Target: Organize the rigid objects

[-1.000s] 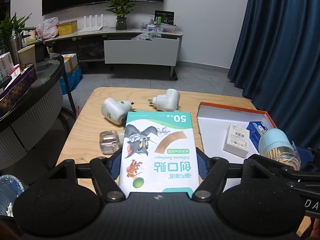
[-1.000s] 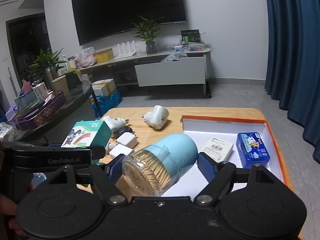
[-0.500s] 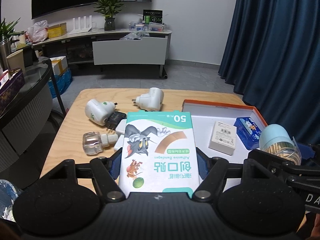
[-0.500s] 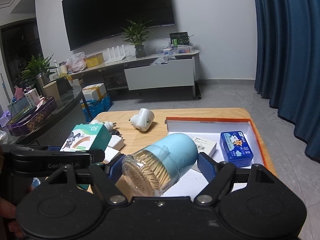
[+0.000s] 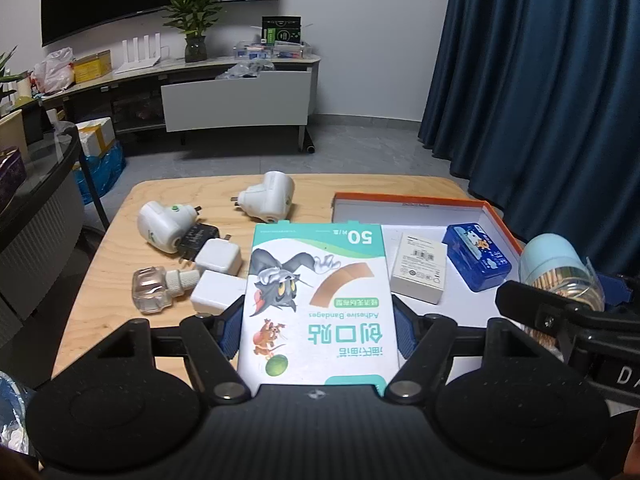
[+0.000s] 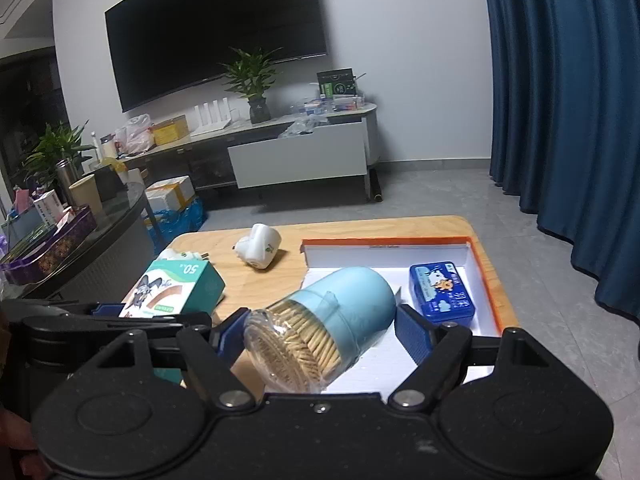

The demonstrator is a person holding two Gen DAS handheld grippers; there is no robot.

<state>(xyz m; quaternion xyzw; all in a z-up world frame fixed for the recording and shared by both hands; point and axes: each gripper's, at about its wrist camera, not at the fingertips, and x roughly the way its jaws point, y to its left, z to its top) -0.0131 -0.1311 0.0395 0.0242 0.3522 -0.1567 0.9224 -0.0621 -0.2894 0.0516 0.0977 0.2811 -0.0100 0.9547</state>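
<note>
My left gripper is shut on a green-and-white bandage box with a cartoon cat, held above the wooden table; the box also shows in the right wrist view. My right gripper is shut on a toothpick jar with a light blue cap, held over the orange-rimmed white tray. The jar also shows in the left wrist view. In the tray lie a blue tin and a small white box.
On the table left of the tray lie two white plug-in devices, a black plug, two white chargers and a clear refill bottle. A dark curtain hangs at the right, a glass-topped counter stands at the left.
Both grippers have pulled back and risen with their loads; the table and tray look smaller and farther. The grips have not changed.
</note>
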